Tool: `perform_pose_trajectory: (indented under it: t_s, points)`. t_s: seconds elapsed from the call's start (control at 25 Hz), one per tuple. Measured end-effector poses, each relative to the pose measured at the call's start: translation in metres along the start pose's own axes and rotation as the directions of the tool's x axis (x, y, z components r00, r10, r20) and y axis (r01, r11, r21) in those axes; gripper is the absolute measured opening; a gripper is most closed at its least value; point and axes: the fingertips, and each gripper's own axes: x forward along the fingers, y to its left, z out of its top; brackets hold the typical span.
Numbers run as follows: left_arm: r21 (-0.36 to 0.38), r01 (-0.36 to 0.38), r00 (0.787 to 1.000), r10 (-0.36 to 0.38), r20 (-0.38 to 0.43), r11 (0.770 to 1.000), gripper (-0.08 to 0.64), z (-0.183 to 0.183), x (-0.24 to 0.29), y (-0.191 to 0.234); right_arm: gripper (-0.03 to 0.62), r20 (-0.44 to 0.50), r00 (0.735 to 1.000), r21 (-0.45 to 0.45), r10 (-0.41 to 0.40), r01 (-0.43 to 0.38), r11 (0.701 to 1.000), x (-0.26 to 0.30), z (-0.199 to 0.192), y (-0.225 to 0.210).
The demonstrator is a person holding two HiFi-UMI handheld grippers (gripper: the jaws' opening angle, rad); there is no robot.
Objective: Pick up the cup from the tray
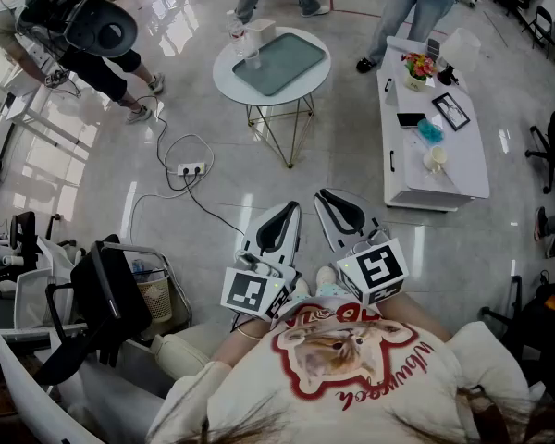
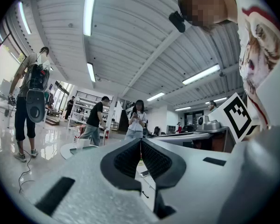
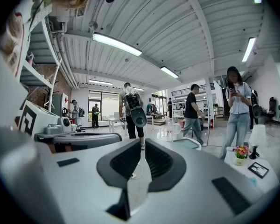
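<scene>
The grey-green tray (image 1: pixel 279 63) lies on a small round white table (image 1: pixel 224 77) far ahead across the floor. A small clear cup (image 1: pixel 251 60) stands at the tray's left edge, next to a bottle (image 1: pixel 236 33) and a white box (image 1: pixel 260 32). Both grippers are held close to the person's chest, well short of that table. My left gripper (image 1: pixel 286 211) (image 2: pixel 141 143) is shut with nothing between its jaws. My right gripper (image 1: pixel 326 196) (image 3: pixel 145 146) is shut and empty too. The tray (image 2: pixel 82 148) (image 3: pixel 187 143) shows small and distant in both gripper views.
A long white table (image 1: pixel 462 169) at the right carries flowers (image 1: pixel 416 65), a picture frame and small items. A power strip (image 1: pixel 191 167) with cables lies on the floor left of centre. Chairs and a basket crowd the lower left. Several people stand or walk around the round table.
</scene>
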Motion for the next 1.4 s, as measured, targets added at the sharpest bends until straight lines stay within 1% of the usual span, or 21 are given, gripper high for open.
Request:
perform_pose_trajectory:
  t_s: [0.44, 0.64, 1.0, 1.16, 1.4]
  points:
    - [-0.006, -0.009, 1.0, 0.009, 0.003, 1.0, 0.015, 0.0, 0.002, 0.013, 0.049, -0.013, 1.0, 0.0, 0.016, -0.016, 1.0, 0.014, -0.002, 0.003]
    - [-0.003, -0.006, 1.0, 0.006, 0.002, 1.0, 0.015, -0.001, 0.002, 0.015, 0.049, 0.007, 1.0, 0.015, 0.029, -0.029, 0.999, 0.014, 0.001, 0.005]
    - [-0.016, -0.002, 1.0, 0.002, -0.004, 1.0, 0.015, -0.006, 0.003, 0.013, 0.051, 0.009, 1.0, 0.023, 0.025, -0.025, 0.999, 0.015, -0.002, 0.004]
    - [-0.01, 0.001, 1.0, -0.001, 0.001, 1.0, 0.015, -0.006, 0.003, 0.013, 0.051, -0.001, 1.0, 0.011, 0.03, -0.03, 0.999, 0.016, -0.004, 0.005]
    - [-0.01, -0.003, 1.0, 0.003, -0.011, 1.0, 0.015, -0.009, 0.022, 0.008, 0.051, -0.002, 0.999, 0.014, 0.044, -0.044, 0.999, 0.019, -0.004, -0.012]
